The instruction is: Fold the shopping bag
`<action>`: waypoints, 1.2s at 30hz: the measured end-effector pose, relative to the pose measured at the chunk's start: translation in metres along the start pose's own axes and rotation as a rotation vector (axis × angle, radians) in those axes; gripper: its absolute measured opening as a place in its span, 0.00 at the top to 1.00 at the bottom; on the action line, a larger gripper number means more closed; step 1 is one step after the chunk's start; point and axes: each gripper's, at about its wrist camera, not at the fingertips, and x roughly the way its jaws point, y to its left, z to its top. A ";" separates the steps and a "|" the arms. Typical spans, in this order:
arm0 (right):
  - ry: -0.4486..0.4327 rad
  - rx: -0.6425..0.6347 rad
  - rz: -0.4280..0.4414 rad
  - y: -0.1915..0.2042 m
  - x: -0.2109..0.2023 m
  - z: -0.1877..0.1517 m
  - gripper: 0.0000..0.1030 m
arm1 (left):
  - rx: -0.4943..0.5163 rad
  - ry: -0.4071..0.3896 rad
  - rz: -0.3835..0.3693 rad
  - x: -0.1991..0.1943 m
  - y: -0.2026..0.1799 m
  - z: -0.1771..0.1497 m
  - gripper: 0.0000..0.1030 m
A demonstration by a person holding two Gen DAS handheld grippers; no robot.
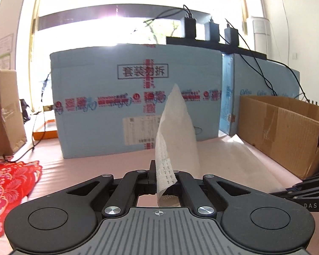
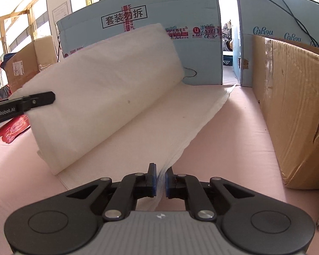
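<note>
Two hand-held grippers hold your white, soft non-woven shopping bag [image 2: 108, 89] at once. The bag is pale, faintly textured, with a stitched perforated edge, and half of it lies flat on the pink tabletop [image 2: 234, 140] while the other half is lifted and curled over. Your left hand-held gripper [image 1: 162, 179] is pinched on that raised edge, which stands up in front of it. Your right hand-held gripper [image 2: 160, 180] is clamped on the flat near edge.
</note>
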 end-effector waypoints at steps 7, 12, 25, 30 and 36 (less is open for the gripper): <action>-0.041 0.018 -0.098 -0.021 -0.016 0.003 0.92 | -0.040 -0.064 0.159 -0.031 0.039 0.008 1.00; -0.056 0.030 -0.146 -0.032 -0.025 0.004 0.93 | -0.082 -0.024 0.261 -0.044 0.068 -0.004 1.00; -0.011 0.009 -0.196 -0.037 -0.044 -0.011 0.93 | -0.083 0.263 0.291 -0.044 0.075 -0.057 0.97; 0.018 0.049 -0.192 -0.044 -0.043 -0.018 0.89 | -0.039 0.255 0.395 -0.046 0.070 -0.055 0.47; 0.026 0.090 -0.158 -0.048 -0.042 -0.023 0.60 | 0.036 0.119 0.380 -0.053 0.048 -0.032 0.14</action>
